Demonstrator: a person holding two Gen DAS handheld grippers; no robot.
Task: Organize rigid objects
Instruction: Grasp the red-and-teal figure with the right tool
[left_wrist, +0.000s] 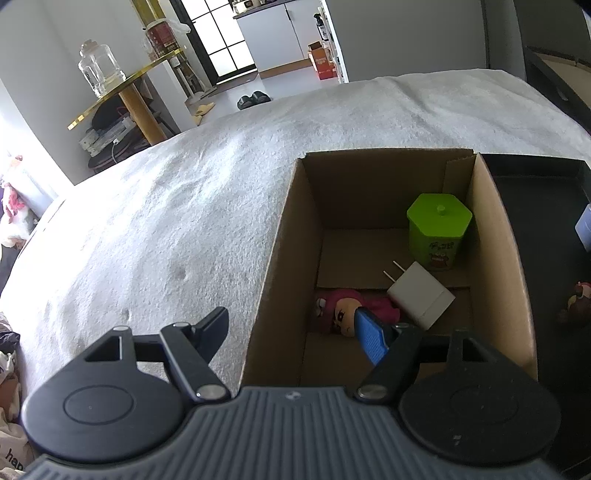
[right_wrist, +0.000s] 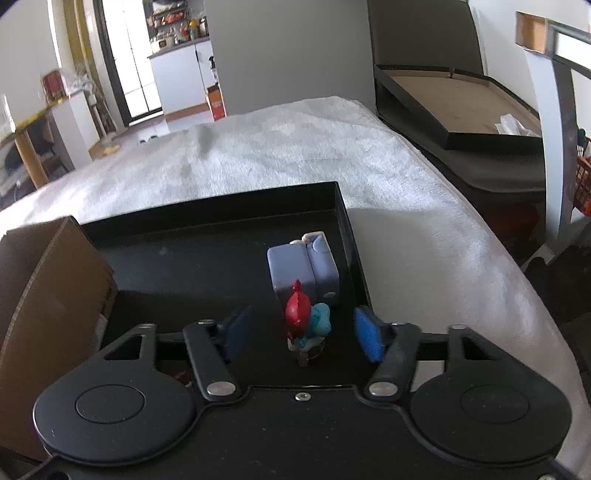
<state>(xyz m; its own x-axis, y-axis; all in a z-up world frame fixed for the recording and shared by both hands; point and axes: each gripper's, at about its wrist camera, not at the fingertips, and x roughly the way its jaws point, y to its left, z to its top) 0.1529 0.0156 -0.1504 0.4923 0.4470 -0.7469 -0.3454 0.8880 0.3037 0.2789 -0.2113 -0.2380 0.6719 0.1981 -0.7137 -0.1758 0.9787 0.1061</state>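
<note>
Two tools: your left tool (left_wrist: 291, 334) and right tool (right_wrist: 301, 334) gape wide, both empty.
Grasp: centre the figurine (right_wrist: 306, 326), standing at 6 o'clock of the blue block (right_wrist: 304, 271), then close gently.

Left hand-held gripper (left_wrist: 291, 338): matte black, two round discs at the base corners, each with a recessed oval. Grey ribbed centre plate with one small screw at its top edge. Black linkage bars on silver pivot pins. Blue ribbed pads on the fingers (left_wrist: 371, 341).

Right hand-held gripper (right_wrist: 303, 336): same black discs, linkages and silver pins, blue pads (right_wrist: 365, 339). Centre plate is plain black, speckled with dust, one silver screw.
</note>
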